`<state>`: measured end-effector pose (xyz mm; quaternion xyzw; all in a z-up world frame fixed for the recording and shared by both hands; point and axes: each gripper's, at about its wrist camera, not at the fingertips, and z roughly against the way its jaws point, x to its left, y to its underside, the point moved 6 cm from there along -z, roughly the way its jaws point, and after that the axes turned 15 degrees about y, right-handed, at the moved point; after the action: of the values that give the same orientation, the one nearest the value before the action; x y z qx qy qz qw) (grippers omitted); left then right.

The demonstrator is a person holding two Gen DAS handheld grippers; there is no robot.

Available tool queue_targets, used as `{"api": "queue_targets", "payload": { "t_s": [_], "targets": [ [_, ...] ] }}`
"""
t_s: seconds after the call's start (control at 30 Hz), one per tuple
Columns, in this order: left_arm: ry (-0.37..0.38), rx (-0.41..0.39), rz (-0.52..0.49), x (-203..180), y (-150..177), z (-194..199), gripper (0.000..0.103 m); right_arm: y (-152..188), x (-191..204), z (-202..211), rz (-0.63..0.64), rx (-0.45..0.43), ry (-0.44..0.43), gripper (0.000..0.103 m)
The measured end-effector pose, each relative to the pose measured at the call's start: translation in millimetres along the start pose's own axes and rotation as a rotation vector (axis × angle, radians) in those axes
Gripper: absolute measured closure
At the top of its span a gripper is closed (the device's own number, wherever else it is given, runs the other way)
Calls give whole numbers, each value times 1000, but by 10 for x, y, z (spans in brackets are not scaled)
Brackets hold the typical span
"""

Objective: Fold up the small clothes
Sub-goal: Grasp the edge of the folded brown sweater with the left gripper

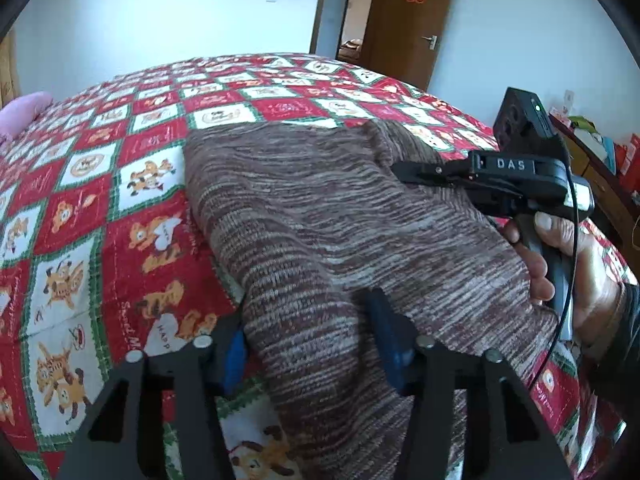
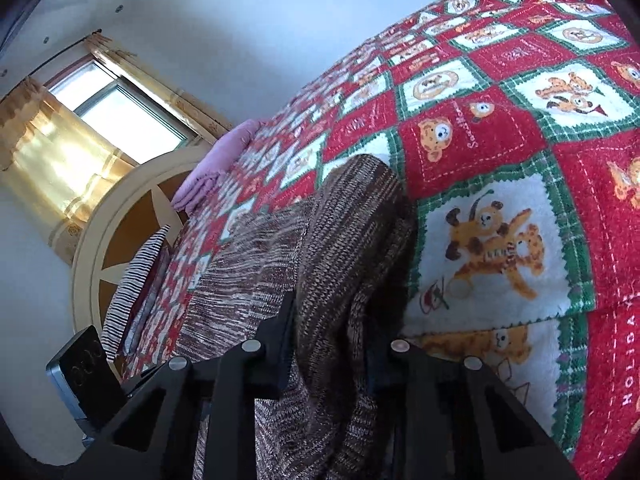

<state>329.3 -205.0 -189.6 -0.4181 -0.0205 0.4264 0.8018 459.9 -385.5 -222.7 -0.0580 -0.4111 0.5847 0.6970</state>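
On the red, white and green teddy-bear patchwork quilt (image 1: 100, 216) that covers the bed lies the brown-and-cream marled knit sweater (image 1: 320, 220), and everything else is placed from it. Nearest the left wrist camera, the left gripper (image 1: 312, 344) has its blue-padded fingers (image 1: 390, 348) standing on either side of a raised fold at the sweater's near edge — the jaws are narrowed onto that knit, which fills the gap between them. At the sweater's right edge, the black right gripper marked DAS (image 1: 404, 174) is clamped on the fabric, a bare hand (image 1: 568, 272) around its handle; its own camera shows the bunched knit (image 2: 348, 260) pinched between its black fingers (image 2: 280, 344), the cloth draping down past them. The lower end of the sweater is cut off by the frame in both views.

Beyond the sweater's far edge the quilt runs on to a pink folded cloth (image 2: 216, 164) by the cream-and-brown round headboard (image 2: 120, 240). A striped pillow (image 2: 132, 284) leans there, partly hidden. Farther off — a brown wooden door (image 1: 404, 20) bearing a red paper cutting, and a window with yellow curtains (image 2: 52, 148).
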Motion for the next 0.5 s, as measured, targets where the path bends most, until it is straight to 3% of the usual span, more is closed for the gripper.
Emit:
{"api": "queue_targets", "payload": {
  "t_s": [0.33,0.5],
  "targets": [
    [-33,15,-44,-86,-18,-6,64,21,2,-46,23,11,72,76],
    [-19,34,6,-48,-49,25,71,19,45,-35,46,1,123,76]
  ]
}}
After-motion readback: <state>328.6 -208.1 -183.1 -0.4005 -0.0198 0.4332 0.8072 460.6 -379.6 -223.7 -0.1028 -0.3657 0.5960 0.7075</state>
